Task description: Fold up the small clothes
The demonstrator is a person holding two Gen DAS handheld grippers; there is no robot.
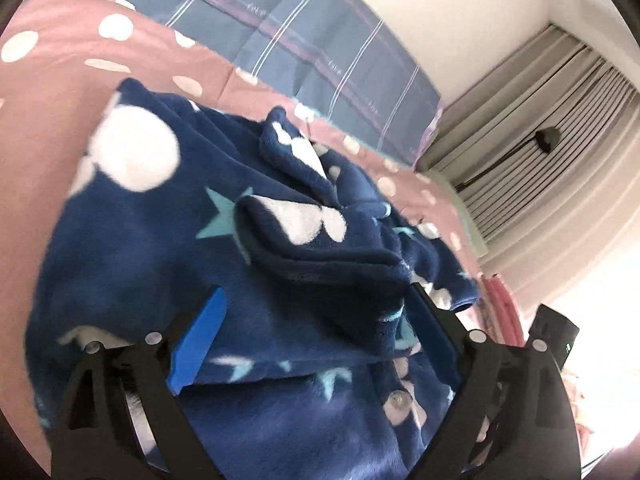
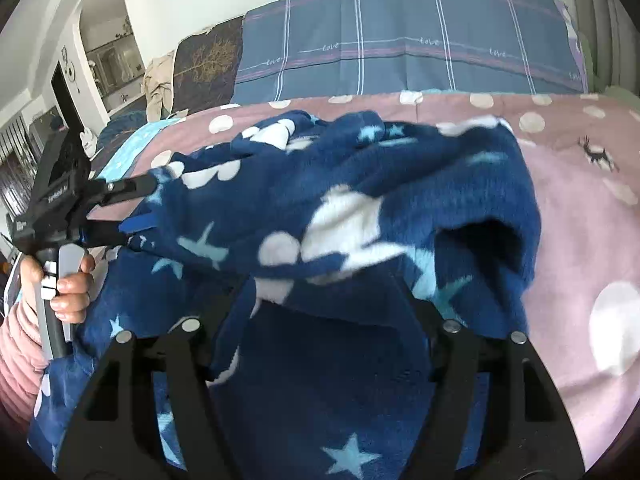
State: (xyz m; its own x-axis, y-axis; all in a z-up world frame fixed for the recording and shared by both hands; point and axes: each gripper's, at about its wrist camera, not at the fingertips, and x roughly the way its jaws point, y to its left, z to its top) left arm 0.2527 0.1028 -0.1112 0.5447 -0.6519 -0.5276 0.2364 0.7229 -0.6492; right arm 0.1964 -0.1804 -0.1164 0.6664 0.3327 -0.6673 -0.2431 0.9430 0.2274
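Observation:
A navy fleece garment [image 1: 132, 264] with white blobs and teal stars lies on a pink dotted bedspread [image 1: 48, 92]. My left gripper [image 1: 312, 328] is open. Its blue-padded fingers [image 1: 196, 344] stand wide apart, with a bunched fold of the fleece lying between them. From the right wrist the left gripper [image 2: 144, 208] shows at the garment's left edge, held by a hand [image 2: 68, 284]. My right gripper [image 2: 320, 300] is under a raised part of the garment [image 2: 360, 184], which drapes over both fingers and hides the tips. A sleeve opening [image 2: 492, 240] gapes at the right.
Grey-blue checked pillows [image 2: 400, 40] lie along the far side of the bedspread [image 2: 580, 240]. A dark patterned pillow [image 2: 208, 68] sits left of them. Pleated curtains [image 1: 540, 140] hang at the right. A pink sleeve [image 2: 16, 352] is at the lower left.

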